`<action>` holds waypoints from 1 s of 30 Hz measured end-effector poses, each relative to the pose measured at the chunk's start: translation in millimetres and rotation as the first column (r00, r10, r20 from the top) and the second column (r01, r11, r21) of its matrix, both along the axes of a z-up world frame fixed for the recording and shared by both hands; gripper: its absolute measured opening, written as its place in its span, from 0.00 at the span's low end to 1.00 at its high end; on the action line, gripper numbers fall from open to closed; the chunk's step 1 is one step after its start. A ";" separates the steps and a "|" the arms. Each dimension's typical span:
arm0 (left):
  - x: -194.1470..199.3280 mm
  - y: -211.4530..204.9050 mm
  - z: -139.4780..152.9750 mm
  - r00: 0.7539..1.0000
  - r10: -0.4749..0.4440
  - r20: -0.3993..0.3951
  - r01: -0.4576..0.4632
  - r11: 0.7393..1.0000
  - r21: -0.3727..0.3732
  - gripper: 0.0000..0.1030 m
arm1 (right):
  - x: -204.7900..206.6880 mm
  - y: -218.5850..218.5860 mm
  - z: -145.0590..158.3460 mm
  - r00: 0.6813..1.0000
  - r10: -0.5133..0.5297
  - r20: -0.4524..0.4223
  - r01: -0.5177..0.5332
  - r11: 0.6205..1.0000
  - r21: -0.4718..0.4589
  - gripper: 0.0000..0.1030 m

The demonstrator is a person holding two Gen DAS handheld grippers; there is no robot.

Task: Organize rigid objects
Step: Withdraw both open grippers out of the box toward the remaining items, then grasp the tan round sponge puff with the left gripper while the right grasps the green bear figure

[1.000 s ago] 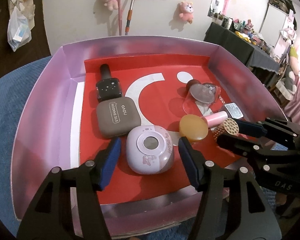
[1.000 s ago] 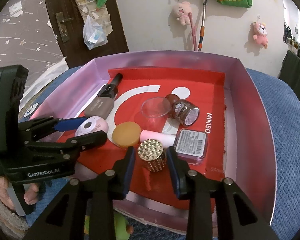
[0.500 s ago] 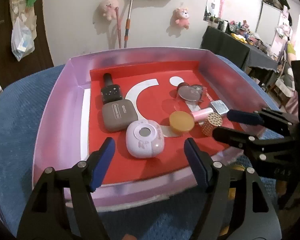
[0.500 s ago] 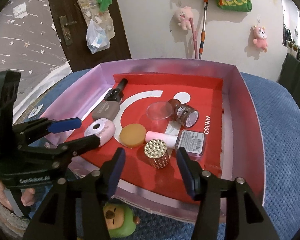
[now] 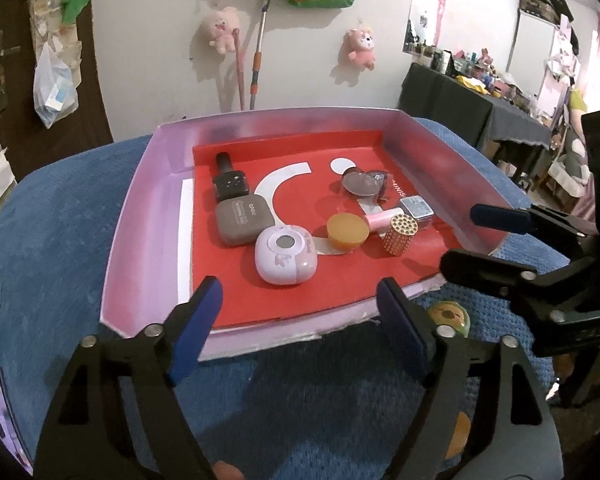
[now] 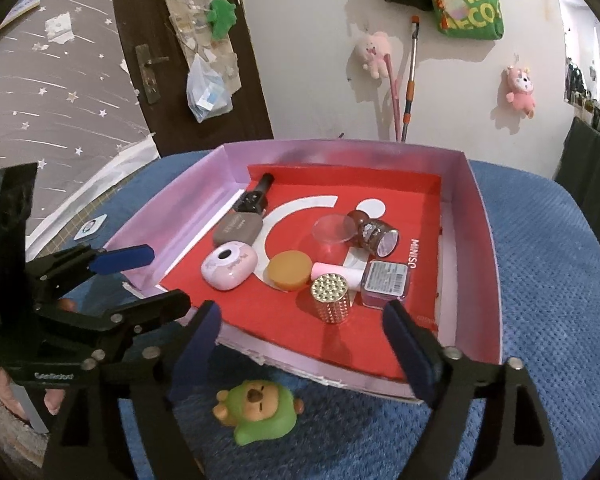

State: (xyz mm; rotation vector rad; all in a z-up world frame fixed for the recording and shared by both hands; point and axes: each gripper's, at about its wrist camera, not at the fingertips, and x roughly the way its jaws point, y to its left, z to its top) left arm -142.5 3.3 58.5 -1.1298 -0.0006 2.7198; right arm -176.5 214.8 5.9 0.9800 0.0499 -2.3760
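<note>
A pink box lid [image 5: 140, 220] [image 6: 480, 248] with a red floor holds several cosmetics. Among them are a lilac rounded case [image 5: 286, 254] [image 6: 229, 265], a brown eye-shadow compact [image 5: 242, 220] [image 6: 236, 230], an orange puck [image 5: 347, 232] [image 6: 289, 270] and a gold studded cylinder [image 5: 399, 230] [image 6: 331, 297]. My left gripper [image 5: 300, 326] hangs over the lid's near edge, jaws opening, nothing between them. My right gripper [image 6: 300, 342] is also back from the lid, jaws opening and empty. Each gripper shows in the other's view, the left one [image 6: 140, 276] and the right one [image 5: 460, 236].
The lid rests on a blue textured cushion [image 5: 52, 240] [image 6: 552, 280]. A green bear toy [image 6: 260, 410] [image 5: 446, 316] lies on the cushion just in front of the lid. A black bottle [image 5: 228, 180], a brown jar [image 6: 374, 234] and a boxed item [image 6: 386, 280] also lie inside.
Both grippers let go and opened wide: the left released the lilac case, the right the gold cylinder. Both pulled back and up from the lid, so the objects look smaller.
</note>
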 end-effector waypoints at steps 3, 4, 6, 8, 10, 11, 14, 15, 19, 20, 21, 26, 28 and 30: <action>5.9 -2.5 1.6 1.000 0.011 -0.011 -0.011 1.000 0.003 0.83 | 6.2 3.0 5.1 1.000 0.004 -0.009 -0.004 1.000 -0.014 0.89; 8.0 -3.0 2.4 1.000 0.014 -0.015 -0.014 1.000 0.004 0.83 | 8.0 3.7 6.4 1.000 0.005 -0.012 -0.005 1.000 -0.017 0.91; 12.1 -4.4 3.5 1.000 0.021 -0.020 -0.021 1.000 0.008 0.86 | 11.7 5.1 8.5 1.000 0.009 -0.016 -0.009 1.000 -0.027 0.94; 15.2 -5.6 4.3 0.999 0.027 -0.025 -0.027 1.000 0.011 0.93 | 15.0 6.6 10.6 1.000 0.011 -0.019 -0.011 0.999 -0.039 0.98; 19.1 -6.9 4.8 0.999 0.036 -0.035 -0.036 0.999 0.009 0.94 | 18.6 7.9 12.3 1.000 0.012 -0.022 -0.014 0.999 -0.049 0.99; 20.9 -7.2 4.9 0.998 0.042 -0.039 -0.042 0.999 0.007 0.94 | 20.2 8.4 12.7 1.000 0.014 -0.024 -0.015 0.998 -0.054 1.00; 24.9 -8.6 5.5 0.998 0.052 -0.048 -0.052 0.999 0.004 0.94 | 26.6 10.0 15.2 0.999 0.016 -0.030 -0.018 0.998 -0.065 1.00; 25.8 -8.6 5.7 0.998 0.052 -0.048 -0.052 0.999 0.005 0.94 | 28.0 10.3 15.4 0.999 0.017 -0.030 -0.019 0.998 -0.068 1.00; 29.1 -7.8 5.6 0.998 0.049 -0.046 -0.049 0.999 0.004 0.94 | 33.5 13.6 16.8 0.999 0.016 -0.031 -0.018 0.996 -0.082 1.00; 30.1 -7.7 5.4 0.998 0.048 -0.044 -0.048 0.999 0.003 0.94 | 34.3 14.3 16.7 0.999 0.014 -0.030 -0.016 0.996 -0.083 1.00; 31.4 -7.3 5.0 0.998 0.046 -0.043 -0.046 0.999 0.003 0.94 | 34.7 15.1 16.4 0.999 0.011 -0.030 -0.014 0.996 -0.085 1.00; 39.5 -8.9 2.6 0.999 0.043 -0.028 -0.042 0.999 0.029 0.94 | 38.5 17.4 14.8 1.000 0.006 -0.025 -0.008 0.996 -0.090 1.00; 43.3 -9.3 0.9 0.999 0.045 -0.025 -0.045 0.999 0.028 0.94 | 40.1 18.0 14.4 1.000 0.005 -0.022 -0.007 0.996 -0.090 1.00; 46.6 -8.2 -0.4 0.999 0.048 -0.022 -0.048 0.999 0.018 0.94 | 41.9 18.5 14.2 1.000 0.006 -0.020 -0.007 0.996 -0.087 1.00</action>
